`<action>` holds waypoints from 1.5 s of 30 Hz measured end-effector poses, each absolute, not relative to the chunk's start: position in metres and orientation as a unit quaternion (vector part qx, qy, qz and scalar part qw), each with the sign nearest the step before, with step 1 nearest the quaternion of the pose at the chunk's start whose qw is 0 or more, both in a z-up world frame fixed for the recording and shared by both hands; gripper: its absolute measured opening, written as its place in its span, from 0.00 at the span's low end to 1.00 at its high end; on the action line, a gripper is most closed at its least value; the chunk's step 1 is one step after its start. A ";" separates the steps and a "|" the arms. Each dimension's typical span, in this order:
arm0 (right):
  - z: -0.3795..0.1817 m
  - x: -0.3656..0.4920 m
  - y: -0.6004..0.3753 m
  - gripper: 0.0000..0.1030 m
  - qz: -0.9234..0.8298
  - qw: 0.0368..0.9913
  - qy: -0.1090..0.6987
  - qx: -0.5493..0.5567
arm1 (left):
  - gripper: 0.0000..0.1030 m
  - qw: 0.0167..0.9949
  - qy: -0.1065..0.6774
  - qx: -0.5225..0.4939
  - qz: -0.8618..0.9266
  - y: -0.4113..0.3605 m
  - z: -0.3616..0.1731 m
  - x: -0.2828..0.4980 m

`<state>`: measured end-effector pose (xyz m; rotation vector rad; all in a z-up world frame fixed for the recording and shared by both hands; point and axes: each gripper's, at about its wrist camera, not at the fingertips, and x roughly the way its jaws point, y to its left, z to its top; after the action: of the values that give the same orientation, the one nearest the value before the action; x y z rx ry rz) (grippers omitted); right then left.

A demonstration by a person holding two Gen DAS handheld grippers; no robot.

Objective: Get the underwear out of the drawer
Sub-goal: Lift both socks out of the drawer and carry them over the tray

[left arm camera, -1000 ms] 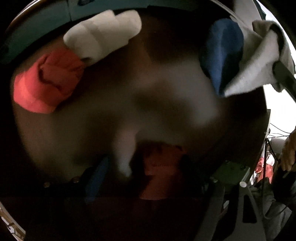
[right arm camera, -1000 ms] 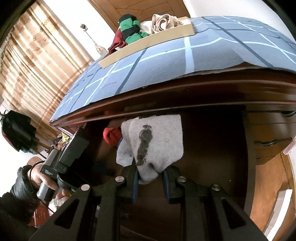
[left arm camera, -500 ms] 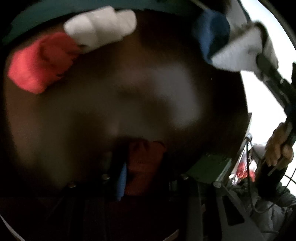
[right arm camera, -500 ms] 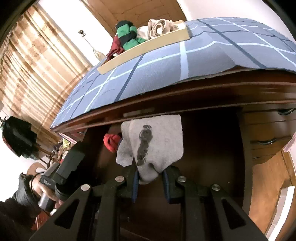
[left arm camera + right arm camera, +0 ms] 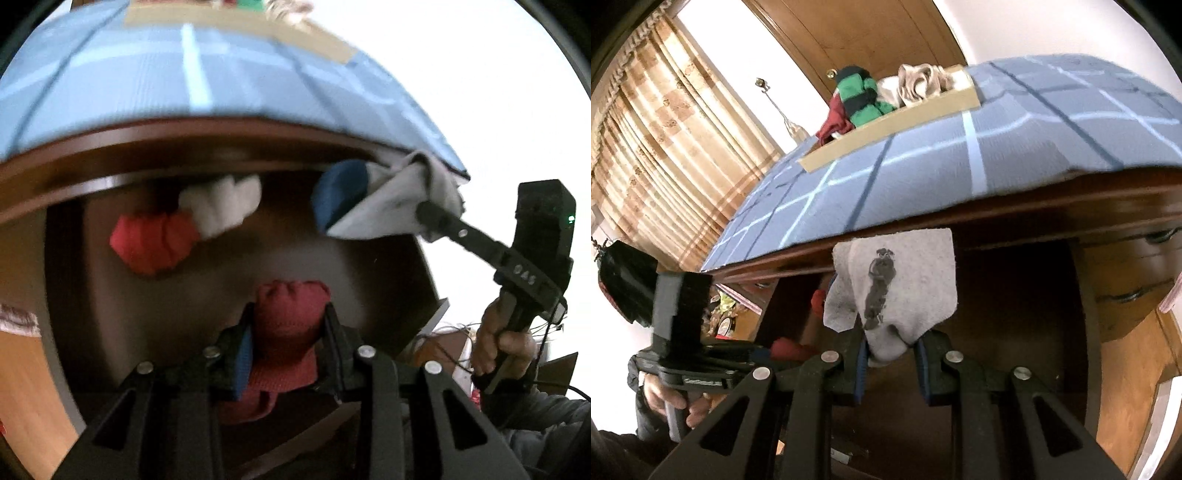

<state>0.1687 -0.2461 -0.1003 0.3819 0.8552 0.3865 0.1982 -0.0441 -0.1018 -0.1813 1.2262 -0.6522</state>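
My left gripper (image 5: 290,314) is shut on a dark red rolled underwear (image 5: 288,332), held above the open drawer (image 5: 62,266). Deeper in the drawer lie a bright red roll (image 5: 151,243), a white roll (image 5: 221,206) and a blue roll (image 5: 340,195). My right gripper (image 5: 890,347) is shut on a grey underwear (image 5: 897,288) with a dark print, which hangs just under the table's edge. That grey piece (image 5: 388,210) also shows in the left wrist view, at the upper right. In the right wrist view the left gripper (image 5: 768,350) sits low at the left with the red piece (image 5: 788,349).
A blue checked cloth (image 5: 923,166) covers the dark wooden table above the drawer. On it stands a flat cardboard tray (image 5: 960,99) with folded clothes. Shut drawers with handles (image 5: 1134,295) are at the right. Curtains (image 5: 665,147) hang at the left.
My left gripper closed on the dark red roll and rose out of the drawer, tilting up until the tabletop shows. The right gripper stayed put with the grey piece.
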 end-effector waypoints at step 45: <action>0.007 0.234 -0.234 0.23 0.170 0.930 0.232 0.228 | 0.32 0.919 0.330 -0.013 -0.216 -0.057 0.040 0.295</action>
<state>0.2338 -0.2344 0.0065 0.4678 0.4751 0.3486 0.2947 -0.0566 0.0404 -0.0266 0.6777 -0.4441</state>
